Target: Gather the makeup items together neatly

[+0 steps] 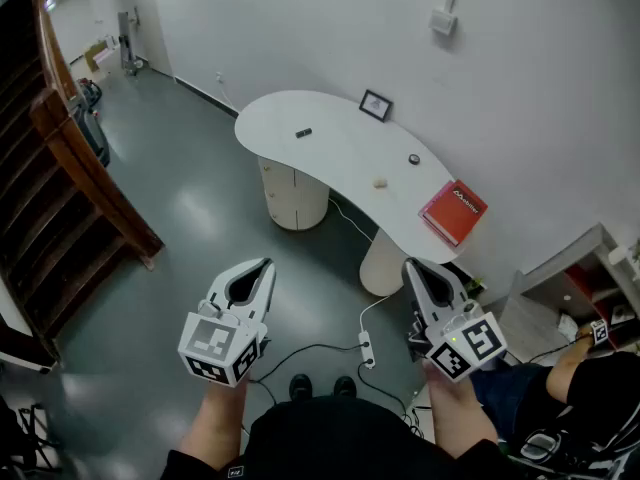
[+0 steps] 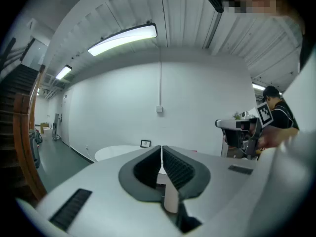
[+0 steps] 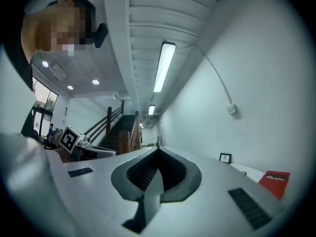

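Both sets of jaws are pinched fully together with nothing in them: left gripper [image 1: 264, 265] and right gripper [image 1: 410, 266], both held well short of the white table [image 1: 330, 153]. There's grey floor under them, with a power strip [image 1: 366, 349] near the table's base.

The makeup bits sit well apart on the table top: a pale blob [image 1: 380, 181] near its front edge, a round dark pot [image 1: 414, 159] just beyond, and a small dark piece [image 1: 303, 133] toward its left end. My guess is they're light, hard and a bit slippery, so pinch gently across the middle.

There's a red book [image 1: 453, 211] on the table's right end, a framed picture [image 1: 376, 105] at its back, and a wooden staircase [image 1: 60, 168] far off to its left.
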### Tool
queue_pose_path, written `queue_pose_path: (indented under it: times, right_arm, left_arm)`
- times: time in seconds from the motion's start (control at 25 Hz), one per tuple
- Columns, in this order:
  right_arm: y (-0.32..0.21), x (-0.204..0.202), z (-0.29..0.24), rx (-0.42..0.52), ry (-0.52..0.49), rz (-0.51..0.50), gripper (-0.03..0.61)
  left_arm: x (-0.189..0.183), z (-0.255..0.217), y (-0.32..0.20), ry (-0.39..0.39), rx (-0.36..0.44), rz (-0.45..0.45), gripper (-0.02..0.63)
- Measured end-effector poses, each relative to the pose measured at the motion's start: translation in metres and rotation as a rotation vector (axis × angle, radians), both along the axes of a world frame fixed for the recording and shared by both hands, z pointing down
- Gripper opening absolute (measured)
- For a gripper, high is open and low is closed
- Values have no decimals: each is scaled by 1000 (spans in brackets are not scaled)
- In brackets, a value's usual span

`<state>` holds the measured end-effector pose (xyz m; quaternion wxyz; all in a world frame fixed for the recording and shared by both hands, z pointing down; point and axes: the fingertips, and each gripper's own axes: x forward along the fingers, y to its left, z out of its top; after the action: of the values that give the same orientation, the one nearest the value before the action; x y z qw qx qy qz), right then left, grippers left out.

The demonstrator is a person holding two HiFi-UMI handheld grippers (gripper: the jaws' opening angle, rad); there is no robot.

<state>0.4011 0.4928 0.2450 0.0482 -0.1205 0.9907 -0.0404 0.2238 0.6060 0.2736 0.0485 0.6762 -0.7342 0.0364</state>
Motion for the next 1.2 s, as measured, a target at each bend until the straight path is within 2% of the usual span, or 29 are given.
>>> queue_pose_path:
  times: [0.44,0.68,0.84,1.2]
  right_arm:
    - [12,-18,-1,-24,-14,11,34]
    - [43,-43,-6,-17,-65,-55,35]
    - [56,-58,3,-21,-31,-91,37]
    - [11,-84,18,-120,-45,-105,37]
  left_arm:
    - [-23,-2,23,15,20,-14,20]
    - [-35,-5,42,-12,40,-4,20]
    - [-48,8,46,14,23,-13,20]
    - [-72,23,15,27,-10,-18,20]
